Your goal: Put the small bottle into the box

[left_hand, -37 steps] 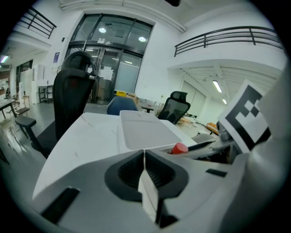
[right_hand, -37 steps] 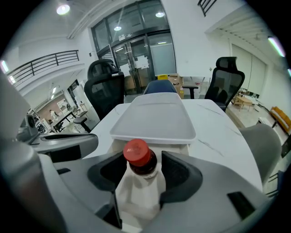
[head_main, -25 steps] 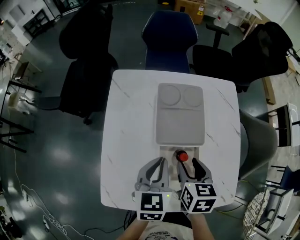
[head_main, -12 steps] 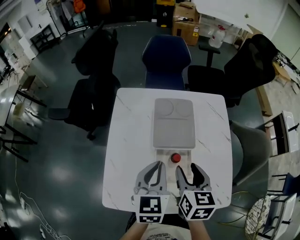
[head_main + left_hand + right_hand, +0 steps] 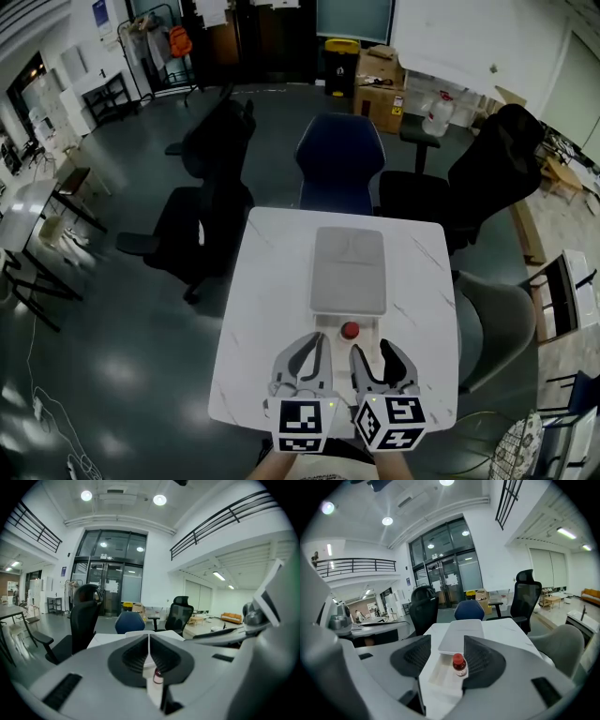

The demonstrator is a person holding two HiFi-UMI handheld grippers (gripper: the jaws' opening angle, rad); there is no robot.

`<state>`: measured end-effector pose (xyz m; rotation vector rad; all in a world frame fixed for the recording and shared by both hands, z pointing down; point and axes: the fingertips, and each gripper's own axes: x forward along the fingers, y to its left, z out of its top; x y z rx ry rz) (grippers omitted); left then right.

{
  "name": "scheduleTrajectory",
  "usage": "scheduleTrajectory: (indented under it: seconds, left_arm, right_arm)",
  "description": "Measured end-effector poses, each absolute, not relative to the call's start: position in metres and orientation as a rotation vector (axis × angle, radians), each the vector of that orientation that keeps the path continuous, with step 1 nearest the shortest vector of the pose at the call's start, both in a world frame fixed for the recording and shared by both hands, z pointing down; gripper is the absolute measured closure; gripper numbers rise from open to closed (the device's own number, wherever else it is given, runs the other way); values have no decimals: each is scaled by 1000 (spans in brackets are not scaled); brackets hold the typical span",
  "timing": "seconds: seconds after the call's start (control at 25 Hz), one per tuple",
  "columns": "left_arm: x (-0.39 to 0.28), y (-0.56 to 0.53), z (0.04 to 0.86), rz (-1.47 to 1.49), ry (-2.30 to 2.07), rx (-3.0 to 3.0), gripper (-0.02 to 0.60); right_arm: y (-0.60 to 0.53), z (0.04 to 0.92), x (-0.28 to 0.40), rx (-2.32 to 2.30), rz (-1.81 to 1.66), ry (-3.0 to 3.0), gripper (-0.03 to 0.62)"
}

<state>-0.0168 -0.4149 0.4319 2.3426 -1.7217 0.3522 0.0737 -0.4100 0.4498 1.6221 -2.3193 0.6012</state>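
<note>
Lower centre: red-capped small bottle (image 5: 459, 665), label unreadable, stands in white box (image 5: 435, 678); right gripper (image 5: 373, 349) gapes, left gripper (image 5: 149, 645) closed.

Bright ceiling lights (image 5: 86, 495), floor glare, strong fisheye edge distortion, sharp focus.

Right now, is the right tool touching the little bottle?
Apart. In the right gripper view the right tool is wide open, and the small bottle stands in the box beyond its jaws.

in the left gripper view the small bottle (image 5: 158, 677) is mostly hidden behind the left claw (image 5: 149, 641); its label cannot be read.
</note>
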Motion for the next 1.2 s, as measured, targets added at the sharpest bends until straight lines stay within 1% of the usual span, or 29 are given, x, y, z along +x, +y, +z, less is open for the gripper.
scheduleTrajectory:
  seconds: [0.52,1.2]
  left_arm:
    - [-13,-403,399,305,-1802,2375,558]
    - [-14,-399,381,277,-1833,2407,558]
  right_arm:
    - [-399,417,77,1625,509,-2401,365]
    - [-396,404,73,1616,476,-2445,375]
